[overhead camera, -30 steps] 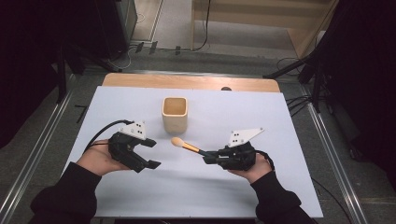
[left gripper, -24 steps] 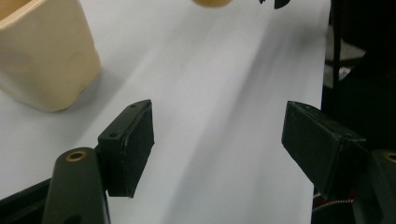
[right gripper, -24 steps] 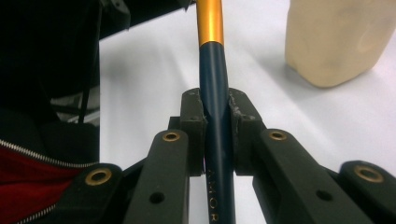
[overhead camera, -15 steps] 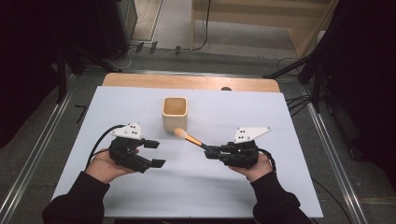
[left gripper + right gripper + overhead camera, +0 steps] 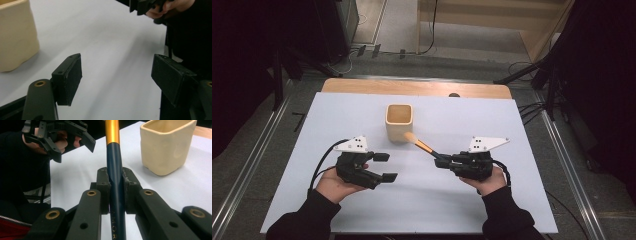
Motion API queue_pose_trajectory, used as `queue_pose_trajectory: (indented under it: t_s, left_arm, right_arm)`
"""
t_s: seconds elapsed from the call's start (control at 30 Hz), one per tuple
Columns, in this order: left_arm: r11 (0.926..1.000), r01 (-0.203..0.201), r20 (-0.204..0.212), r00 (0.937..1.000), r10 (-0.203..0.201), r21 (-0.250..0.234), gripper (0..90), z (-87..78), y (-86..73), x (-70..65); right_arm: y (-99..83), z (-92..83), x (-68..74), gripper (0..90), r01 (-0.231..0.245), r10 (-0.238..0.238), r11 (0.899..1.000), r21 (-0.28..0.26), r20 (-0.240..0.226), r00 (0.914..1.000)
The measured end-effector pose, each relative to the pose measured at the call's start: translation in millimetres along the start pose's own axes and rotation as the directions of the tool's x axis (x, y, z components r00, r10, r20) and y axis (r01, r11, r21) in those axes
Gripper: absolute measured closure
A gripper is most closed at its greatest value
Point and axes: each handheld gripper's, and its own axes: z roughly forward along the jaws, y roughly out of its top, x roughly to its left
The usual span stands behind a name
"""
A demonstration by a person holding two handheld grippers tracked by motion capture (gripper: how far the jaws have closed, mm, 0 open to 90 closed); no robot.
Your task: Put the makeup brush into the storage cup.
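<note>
We hold a makeup brush (image 5: 424,146) in our right gripper (image 5: 439,161), its jaws clamped tight on the dark blue handle, as the right gripper view makes plain: both pads (image 5: 103,185) press the handle from either side, with the gold band just beyond them. From above, the brush slants up and away from the gripper, and its pale bristle tip sits right at the near face of the cream square cup (image 5: 399,122), below the rim, not yet over the opening. The cup stands upright near the middle of the white table (image 5: 512,125). Our left gripper (image 5: 386,167) hovers near the table to the left with its jaws spread apart and nothing between them; in its own view the cup (image 5: 15,37) stands at the far left. We judge the step in hand to be carrying the brush to the cup. Next we would need to lift the tip above the rim, tilt the brush more upright, lower it into the opening, and only then let go. The free left gripper could steady the cup if the brush nudges it.
</note>
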Motion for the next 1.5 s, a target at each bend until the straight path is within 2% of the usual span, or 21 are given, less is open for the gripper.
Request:
queue_pose_trajectory:
  t_s: [0.2,0.37,0.57,0.8,0.9,0.93,1.0,1.23,1.3,1.47,1.5]
  left_arm:
    - [0.9957,0.044,0.007,0.9990,-0.043,-0.082,25.7,1.5,2.0,-3.1]
    - [0.9844,0.093,0.011,0.9956,-0.093,-0.149,27.2,4.1,5.8,-4.8]
    - [0.9737,0.134,0.020,0.9910,-0.132,-0.184,29.6,9.2,7.4,-4.2]
    - [0.9557,0.165,0.020,0.9861,-0.165,-0.244,32.2,9.8,9.8,-4.4]
    - [0.9382,0.209,0.052,0.9779,-0.203,-0.276,32.4,10.9,9.9,-1.6]
    - [0.9345,0.215,0.053,0.9765,-0.209,-0.283,32.5,11.7,9.9,-1.0]
    - [0.9299,0.227,0.061,0.9738,-0.219,-0.289,34.2,13.3,9.7,-0.4]
    - [0.9216,0.251,0.078,0.9681,-0.238,-0.296,40.4,17.9,9.2,-1.4]
    - [0.9153,0.266,0.086,0.9640,-0.252,-0.303,41.7,18.1,9.0,-0.6]
    - [0.9113,0.278,0.082,0.9605,-0.266,-0.303,46.0,19.5,8.2,0.0]
    - [0.9077,0.286,0.087,0.9583,-0.272,-0.307,46.3,20.1,8.1,0.3]
  right_arm:
    - [-0.7,5.6,-0.1,79.7,-0.016,0.016,1.000,-0.017,-0.011,0.9998]
    - [1.3,11.3,1.6,79.7,-0.034,0.033,0.998,-0.049,-0.009,0.9994]
    - [2.2,19.9,6.6,79.8,-0.045,0.045,0.997,-0.064,-0.009,0.9990]
    - [2.2,22.8,8.2,79.7,-0.065,0.065,0.993,-0.095,-0.004,0.9979]
    - [1.8,24.1,8.3,79.7,-0.076,0.076,0.991,-0.111,-0.004,0.9971]
    - [1.7,24.9,8.5,79.7,-0.079,0.079,0.990,-0.116,-0.008,0.9968]
    - [1.6,26.3,9.3,79.7,-0.078,0.077,0.990,-0.115,-0.009,0.9970]
    - [0.9,34.1,13.7,79.7,-0.085,0.083,0.990,-0.110,-0.022,0.9963]
    - [0.8,35.1,14.2,79.7,-0.082,0.080,0.991,-0.109,-0.022,0.9966]
    - [0.5,39.1,16.4,79.7,-0.088,0.085,0.990,-0.110,-0.031,0.9958]
    - [0.6,39.9,16.6,79.7,-0.090,0.087,0.990,-0.111,-0.034,0.9956]
